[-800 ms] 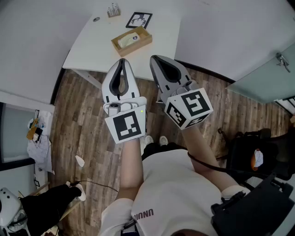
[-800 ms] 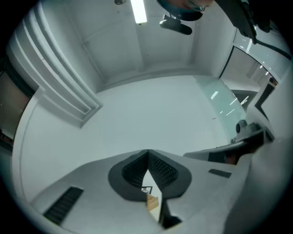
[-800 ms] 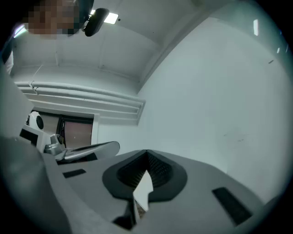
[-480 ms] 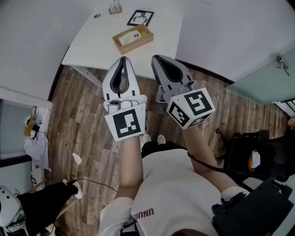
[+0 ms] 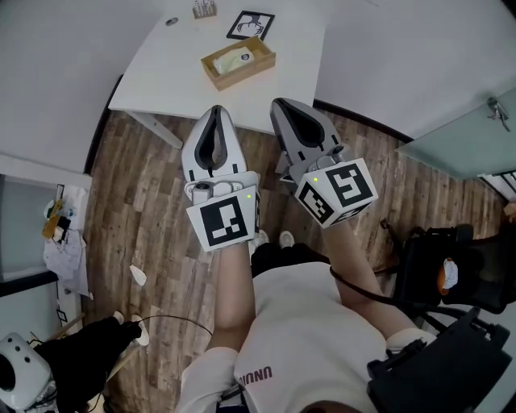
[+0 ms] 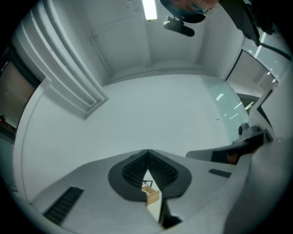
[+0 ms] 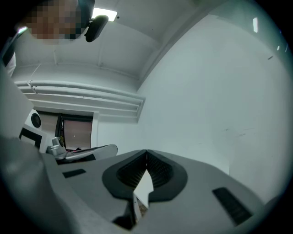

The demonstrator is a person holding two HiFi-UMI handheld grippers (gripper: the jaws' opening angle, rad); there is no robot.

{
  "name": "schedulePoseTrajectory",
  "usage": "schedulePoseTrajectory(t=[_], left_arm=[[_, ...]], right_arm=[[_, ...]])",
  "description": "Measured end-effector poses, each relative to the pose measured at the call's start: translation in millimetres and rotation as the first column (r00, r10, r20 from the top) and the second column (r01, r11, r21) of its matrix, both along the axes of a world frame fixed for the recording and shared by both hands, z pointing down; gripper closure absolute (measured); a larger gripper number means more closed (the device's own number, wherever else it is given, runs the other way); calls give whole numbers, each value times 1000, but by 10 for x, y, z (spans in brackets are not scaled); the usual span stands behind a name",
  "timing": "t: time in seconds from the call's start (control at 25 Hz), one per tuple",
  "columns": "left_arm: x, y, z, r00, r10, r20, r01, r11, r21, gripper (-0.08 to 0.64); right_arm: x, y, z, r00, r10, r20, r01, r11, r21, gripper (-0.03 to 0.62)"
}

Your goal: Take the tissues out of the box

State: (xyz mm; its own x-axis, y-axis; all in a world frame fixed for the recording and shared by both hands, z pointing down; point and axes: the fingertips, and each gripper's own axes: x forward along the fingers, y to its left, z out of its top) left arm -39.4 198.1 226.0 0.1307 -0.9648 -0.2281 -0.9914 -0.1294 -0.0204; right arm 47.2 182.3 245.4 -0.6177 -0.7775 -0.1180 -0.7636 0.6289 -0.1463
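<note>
One white worktop point(image 5: 161, 73) carries one wooden box point(image 5: 246, 74) of tissues point(image 5: 236, 58), too bunched to count, one framed picture point(image 5: 251, 25), one small holder point(image 5: 203, 9) and one dark round spot point(image 5: 171, 21). Two grippers show, the left gripper point(image 5: 214, 111) and the right gripper point(image 5: 279, 105), each bearing one marker cube point(image 5: 225, 223). One pale scrap point(image 5: 139, 276) lies on the floor point(image 5: 145, 202).

The head view looks steeply down from above the person onto the left hand-held gripper point(image 5: 215, 109) and the right hand-held gripper point(image 5: 279, 102). The table point(image 5: 161, 73) and the box point(image 5: 238, 62) lie farther ahead. Each gripper view sits close behind its own jaws, tilted slightly upward at a white wall point(image 6: 151, 114). Through a slit between the jaws, the left gripper view shares the box with the head view.
</note>
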Motion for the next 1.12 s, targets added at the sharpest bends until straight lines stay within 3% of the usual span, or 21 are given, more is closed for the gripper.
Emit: schedulePoseTrajectory(t=[0.16, 0.48, 0.8, 1.12], left_arm=[[-90, -92, 90, 998, 32, 58, -32, 999, 0, 548], [-257, -350, 19, 991, 82, 102, -82, 997, 3, 548], [-441, -491, -34, 993, 58, 102, -60, 998, 11, 548], [-540, -782, -18, 993, 20, 115, -20, 1000, 0, 548]], right_arm=[[-97, -58, 79, 1000, 16, -10, -16, 1000, -8, 572], [-156, -204, 69, 995, 83, -61, -81, 996, 29, 572], [-106, -349, 37, 984, 155, -87, -151, 987, 53, 572], [-54, -726, 95, 984, 161, -74, -159, 987, 40, 572]])
